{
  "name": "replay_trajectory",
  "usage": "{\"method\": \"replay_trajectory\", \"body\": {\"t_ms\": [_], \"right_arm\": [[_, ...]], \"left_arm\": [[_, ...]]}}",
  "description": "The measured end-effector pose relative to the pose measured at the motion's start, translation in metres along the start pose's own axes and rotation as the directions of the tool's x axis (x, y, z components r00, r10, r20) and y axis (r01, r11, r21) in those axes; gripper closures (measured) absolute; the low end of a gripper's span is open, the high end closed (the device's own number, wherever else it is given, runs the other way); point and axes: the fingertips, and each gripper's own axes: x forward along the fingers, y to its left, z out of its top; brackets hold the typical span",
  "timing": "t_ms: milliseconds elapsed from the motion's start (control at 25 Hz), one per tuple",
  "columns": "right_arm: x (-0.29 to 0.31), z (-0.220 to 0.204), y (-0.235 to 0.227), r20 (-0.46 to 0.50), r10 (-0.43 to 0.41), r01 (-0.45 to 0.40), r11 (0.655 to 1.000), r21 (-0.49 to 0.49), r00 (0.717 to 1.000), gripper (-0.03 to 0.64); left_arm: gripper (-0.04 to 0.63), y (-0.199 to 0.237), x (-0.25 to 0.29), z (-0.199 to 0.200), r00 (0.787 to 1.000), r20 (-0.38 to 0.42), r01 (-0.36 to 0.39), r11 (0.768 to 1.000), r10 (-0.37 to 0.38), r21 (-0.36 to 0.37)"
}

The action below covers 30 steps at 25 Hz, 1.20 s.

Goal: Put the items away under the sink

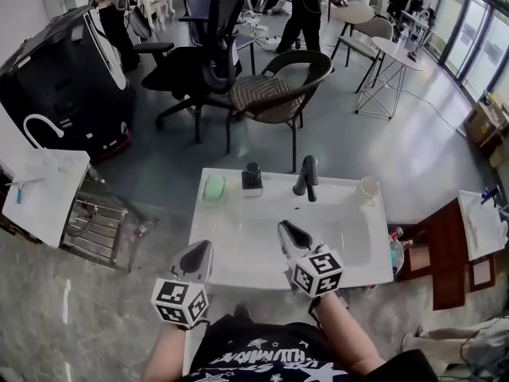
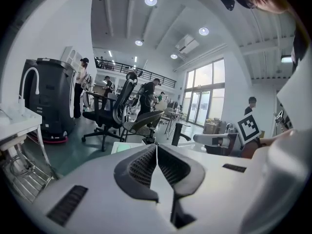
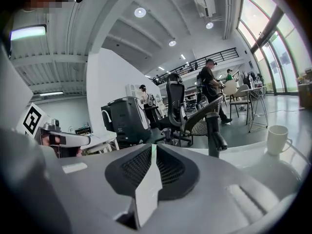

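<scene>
A white sink counter (image 1: 231, 249) stands right in front of me, with a black faucet (image 1: 306, 177) at its back edge. Along that back edge sit a green soap dish (image 1: 213, 187), a small black dispenser (image 1: 252, 178) and a white mug (image 1: 367, 189). My left gripper (image 1: 203, 249) hovers at the counter's near left edge, jaws pressed together on nothing. My right gripper (image 1: 285, 229) is over the front of the basin, shut and empty. The right gripper view shows its closed jaws (image 3: 153, 146), the faucet (image 3: 213, 135) and the mug (image 3: 278, 139). The left gripper view shows closed jaws (image 2: 156, 146).
Bottles (image 1: 396, 249) stand on the floor at the sink's right end, next to a brown wooden cabinet (image 1: 445, 253). A metal rack (image 1: 95, 221) and another white sink unit (image 1: 44, 193) are at the left. Chairs (image 1: 274, 94) and a black machine (image 1: 64, 78) stand beyond.
</scene>
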Motion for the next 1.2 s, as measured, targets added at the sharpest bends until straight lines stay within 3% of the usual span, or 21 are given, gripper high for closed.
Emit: {"method": "replay_trajectory", "body": {"t_ms": [320, 600, 800, 1000, 1200], "right_arm": [[0.028, 0.006, 0.002, 0.007, -0.043, 0.043, 0.999, -0.033, 0.999, 0.611], [0.049, -0.008, -0.011, -0.038, -0.014, 0.014, 1.0, -0.02, 0.999, 0.518], [0.08, 0.003, -0.013, -0.041, 0.058, -0.061, 0.997, -0.055, 0.997, 0.391], [0.11, 0.013, -0.02, -0.016, 0.077, -0.077, 0.996, -0.05, 0.997, 0.311], [0.136, 0.01, -0.027, -0.025, 0.073, -0.076, 0.99, -0.119, 0.997, 0.252]], "left_arm": [[0.58, 0.03, 0.01, 0.01, 1.0, -0.005, -0.003, 1.0, 0.003, -0.002], [0.58, 0.021, 0.029, 0.015, 0.999, 0.032, 0.026, 1.0, -0.025, -0.011], [0.58, 0.021, 0.048, 0.018, 0.998, 0.02, -0.056, 0.998, 0.056, 0.001], [0.58, 0.034, 0.064, 0.036, 0.989, 0.066, -0.135, 0.991, 0.136, -0.011], [0.579, 0.047, 0.071, 0.035, 0.982, 0.051, -0.183, 0.983, 0.184, -0.024]]}}
